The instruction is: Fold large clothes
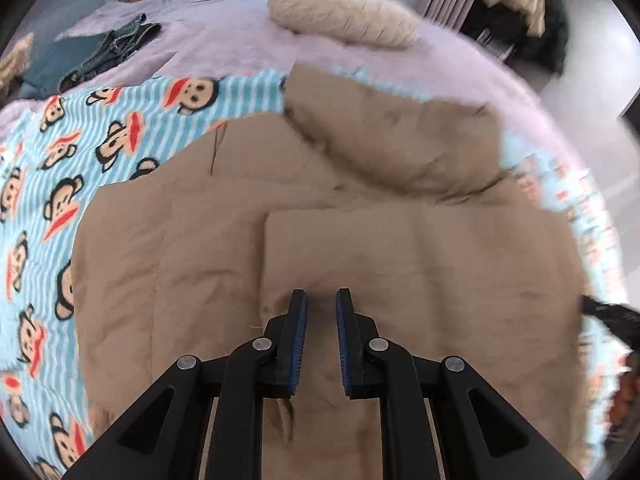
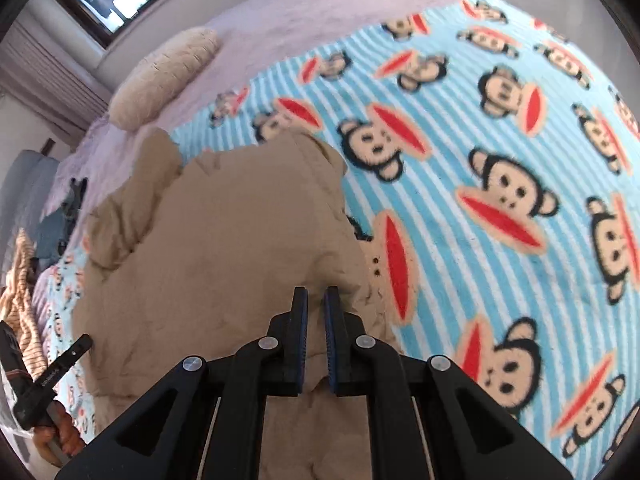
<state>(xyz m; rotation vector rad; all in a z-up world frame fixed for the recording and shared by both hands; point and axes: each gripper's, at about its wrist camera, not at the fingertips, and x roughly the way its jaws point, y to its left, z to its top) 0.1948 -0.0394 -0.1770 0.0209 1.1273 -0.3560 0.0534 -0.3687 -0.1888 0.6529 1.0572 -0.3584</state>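
Note:
A large tan jacket (image 1: 360, 248) with a furry hood (image 1: 392, 136) lies spread on a blue striped monkey-print blanket (image 1: 60, 168) on the bed. My left gripper (image 1: 322, 300) hovers over the jacket's middle with a narrow gap between its jaws; no cloth shows between them. In the right wrist view the jacket (image 2: 224, 248) fills the left and my right gripper (image 2: 316, 296) is over its right edge, jaws slightly apart, with a fold of tan cloth seen in the gap. The left gripper also shows at the right wrist view's lower left (image 2: 56, 372).
A cream fluffy pillow (image 1: 340, 12) lies at the bed's far side on the lilac sheet (image 1: 224, 20). Folded denim clothes (image 1: 116, 48) sit at the far left. The blanket (image 2: 500, 184) stretches to the right. A striped orange cloth (image 2: 20, 292) lies at the left.

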